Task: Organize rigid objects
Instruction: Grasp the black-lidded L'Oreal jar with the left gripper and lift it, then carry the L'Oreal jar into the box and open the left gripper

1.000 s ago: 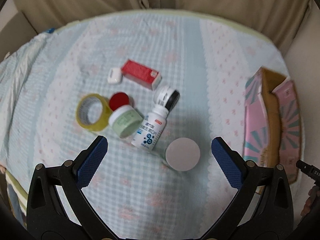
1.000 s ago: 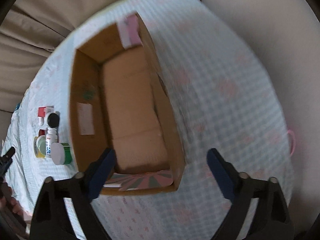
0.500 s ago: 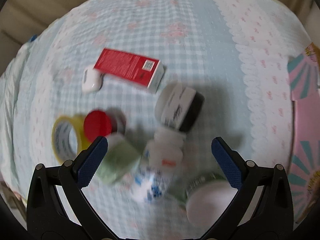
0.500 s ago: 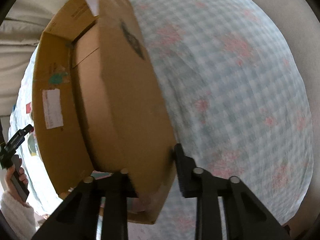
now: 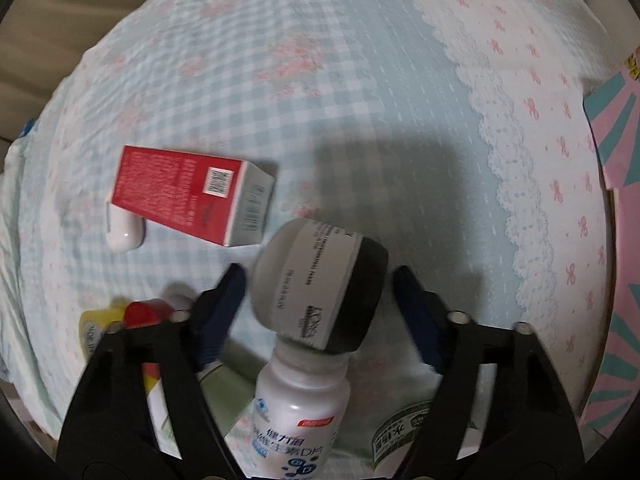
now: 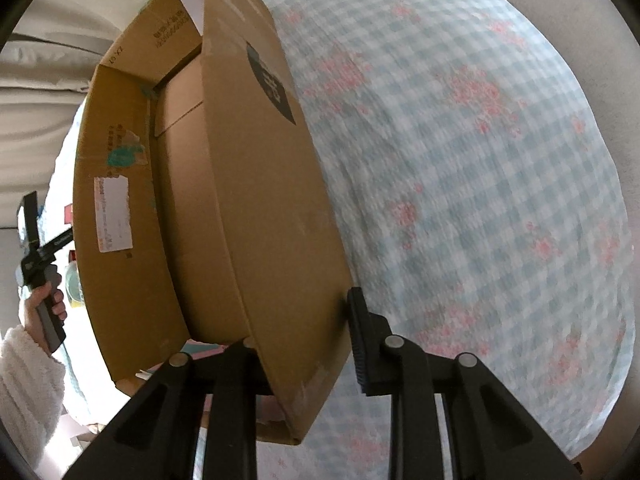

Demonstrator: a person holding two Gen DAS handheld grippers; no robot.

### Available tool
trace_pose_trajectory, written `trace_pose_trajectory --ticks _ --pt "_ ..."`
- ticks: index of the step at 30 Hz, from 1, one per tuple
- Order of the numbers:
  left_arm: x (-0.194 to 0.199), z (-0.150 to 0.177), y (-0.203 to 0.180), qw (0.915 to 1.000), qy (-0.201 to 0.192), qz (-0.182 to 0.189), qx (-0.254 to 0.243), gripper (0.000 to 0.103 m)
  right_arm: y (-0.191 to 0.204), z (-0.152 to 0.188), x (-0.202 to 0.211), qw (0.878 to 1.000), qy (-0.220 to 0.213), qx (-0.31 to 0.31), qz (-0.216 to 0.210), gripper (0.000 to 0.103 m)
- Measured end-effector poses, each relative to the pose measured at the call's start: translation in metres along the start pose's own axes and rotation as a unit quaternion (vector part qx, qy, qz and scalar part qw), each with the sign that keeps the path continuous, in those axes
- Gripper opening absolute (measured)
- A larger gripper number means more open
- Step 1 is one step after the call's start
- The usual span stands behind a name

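Fingers of the left gripper (image 5: pixel 316 286) stand parted either side of the white jar with the black lid (image 5: pixel 320 284), which lies on its side on the checked bedspread (image 5: pixel 360 112) with a sliver of daylight at each pad, so nothing is gripped yet. To do this well, the pads should likely close squarely on the jar's round body and not ride onto the white pill bottle (image 5: pixel 296 412) touching it from below. Across the bed, the right gripper (image 6: pixel 308 340) has its fingers clamped on the side wall of the cardboard box (image 6: pixel 256 184), steadying it as the likely destination. Hard to read: the yellow tape roll (image 5: pixel 94 330), red cap (image 5: pixel 138 314) and green-labelled tub (image 5: pixel 394 438) sit mostly behind the gripper frame. A red carton (image 5: pixel 180 196) half covers a small white case (image 5: pixel 124 232).
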State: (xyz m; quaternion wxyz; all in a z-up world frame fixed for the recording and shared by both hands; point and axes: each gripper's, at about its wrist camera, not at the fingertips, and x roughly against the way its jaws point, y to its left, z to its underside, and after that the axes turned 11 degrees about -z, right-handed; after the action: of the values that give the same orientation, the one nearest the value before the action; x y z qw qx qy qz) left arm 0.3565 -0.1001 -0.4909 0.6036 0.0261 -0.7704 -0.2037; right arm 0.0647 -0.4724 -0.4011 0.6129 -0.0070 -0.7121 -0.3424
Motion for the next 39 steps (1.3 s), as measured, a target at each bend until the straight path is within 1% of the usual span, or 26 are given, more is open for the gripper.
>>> trace_pose_trajectory --ticks 2,10,14,19,22,25,30,33,35,39 --pt "-0.004 0.000 -0.003 1.0000 0.005 -0.005 -0.004 0.056 -0.005 0.000 0.003 1.000 -0.003 -0.008 -0.009 0.023" --pt "0.001 0.000 -0.004 0.9999 -0.005 -0.009 0.000 0.054 -0.002 0.001 0.003 1.000 -0.003 -0.006 -0.013 0.024" --pt "0.011 0.004 -0.002 0.9997 -0.013 -0.005 0.018 0.053 -0.003 0.001 0.002 1.000 -0.005 -0.004 -0.011 0.024" --pt "0.032 0.007 0.009 0.9986 -0.026 0.013 0.045 0.052 -0.004 0.007 0.002 1.000 -0.014 -0.010 -0.020 0.024" --pt "0.057 0.009 0.014 0.9974 -0.041 0.025 0.054 0.052 -0.005 0.008 0.002 0.999 -0.019 -0.012 -0.023 0.024" --pt "0.093 0.008 0.019 0.9955 -0.064 0.039 0.059 0.052 -0.004 0.010 0.002 1.000 -0.019 -0.006 -0.019 0.024" --pt "0.161 -0.007 0.014 0.9907 -0.107 0.067 0.050 0.052 -0.001 0.013 0.001 1.000 -0.020 -0.006 -0.015 0.024" --pt "0.203 -0.022 -0.004 0.9865 -0.134 0.087 0.037 0.052 -0.001 0.013 0.002 1.000 -0.022 -0.008 -0.018 0.024" --pt "0.232 -0.037 -0.022 0.9831 -0.153 0.100 0.018 0.052 0.001 0.014 0.001 1.000 -0.023 -0.005 -0.019 0.024" --pt "0.262 -0.061 -0.063 0.9775 -0.172 0.121 -0.012 0.052 0.003 0.016 0.001 0.999 -0.026 0.002 -0.020 0.024"
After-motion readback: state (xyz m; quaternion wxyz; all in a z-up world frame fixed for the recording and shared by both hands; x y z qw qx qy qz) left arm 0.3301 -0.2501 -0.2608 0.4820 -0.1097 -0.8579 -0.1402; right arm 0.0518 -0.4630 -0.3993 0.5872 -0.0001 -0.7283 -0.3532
